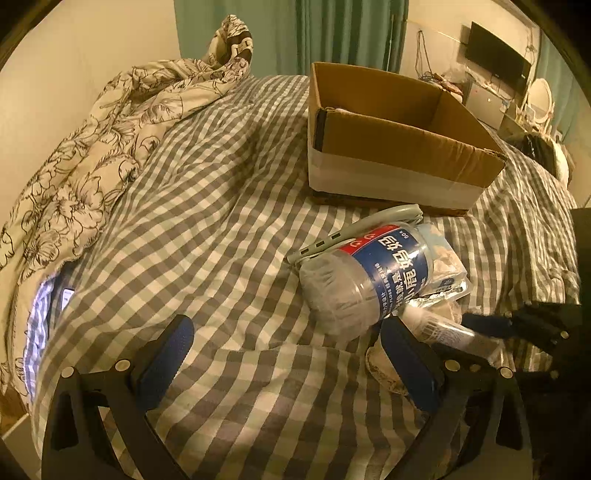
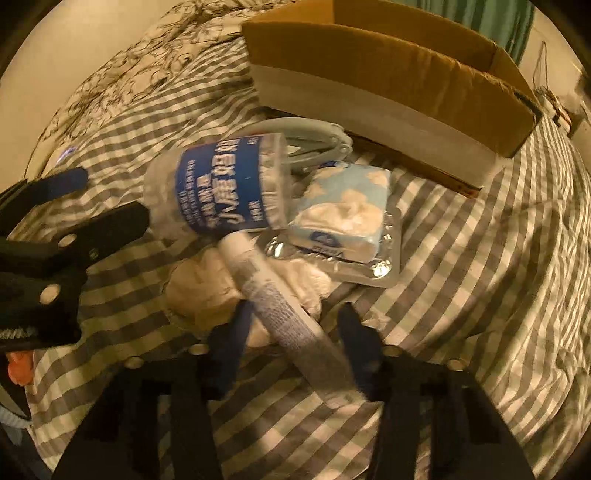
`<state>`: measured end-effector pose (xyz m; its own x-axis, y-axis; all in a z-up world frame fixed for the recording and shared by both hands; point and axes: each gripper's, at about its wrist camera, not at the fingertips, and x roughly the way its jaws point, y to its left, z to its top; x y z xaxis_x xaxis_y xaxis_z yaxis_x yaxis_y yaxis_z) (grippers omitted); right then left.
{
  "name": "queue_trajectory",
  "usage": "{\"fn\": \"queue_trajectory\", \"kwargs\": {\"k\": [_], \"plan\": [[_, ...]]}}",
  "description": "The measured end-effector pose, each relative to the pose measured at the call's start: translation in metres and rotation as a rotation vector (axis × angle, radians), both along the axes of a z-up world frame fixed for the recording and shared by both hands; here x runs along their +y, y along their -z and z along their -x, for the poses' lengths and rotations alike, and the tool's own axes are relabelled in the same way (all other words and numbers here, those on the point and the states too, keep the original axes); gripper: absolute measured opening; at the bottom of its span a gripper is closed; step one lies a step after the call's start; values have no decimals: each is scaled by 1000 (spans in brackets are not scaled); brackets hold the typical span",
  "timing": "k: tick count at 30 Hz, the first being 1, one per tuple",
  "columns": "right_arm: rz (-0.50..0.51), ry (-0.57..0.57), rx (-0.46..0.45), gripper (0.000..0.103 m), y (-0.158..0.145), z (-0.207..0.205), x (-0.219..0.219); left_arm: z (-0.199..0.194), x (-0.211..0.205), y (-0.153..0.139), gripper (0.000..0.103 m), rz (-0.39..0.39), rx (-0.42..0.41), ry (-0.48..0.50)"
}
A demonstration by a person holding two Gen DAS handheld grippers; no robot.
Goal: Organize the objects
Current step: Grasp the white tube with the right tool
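Jaws of our right gripper (image 2: 291,336) are narrowing around the slim white printed tube (image 2: 275,299), pads not visibly pressing; we are centring it before lifting toward the open brown cardboard box (image 2: 388,74), left gripper (image 1: 288,354) gaping wide and empty.

Both wrist views downward, close, sharing bottle (image 1: 364,282)

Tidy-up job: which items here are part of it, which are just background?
Job items:
- cardboard box
- clear jar with blue label
- white tube, between the right claw pads
- blue-and-white tissue pack
- foil blister pack
- crumpled white tissue
- grey plastic clip

Background:
- checked bedsheet
- floral duvet
- green curtain
- wall monitor
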<state>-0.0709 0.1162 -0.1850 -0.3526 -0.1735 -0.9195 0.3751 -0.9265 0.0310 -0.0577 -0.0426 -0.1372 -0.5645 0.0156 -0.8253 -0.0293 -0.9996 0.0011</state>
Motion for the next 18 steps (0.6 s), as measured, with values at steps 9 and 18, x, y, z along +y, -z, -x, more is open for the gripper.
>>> {"fn": "queue_trajectory", "kwargs": {"k": [9, 18], "plan": [[22, 75, 106, 17, -51, -29, 30, -7, 13, -5, 103, 37, 6, 17], [72, 236, 145, 16, -69, -25, 79, -10, 65, -4, 96, 40, -8, 147]]}}
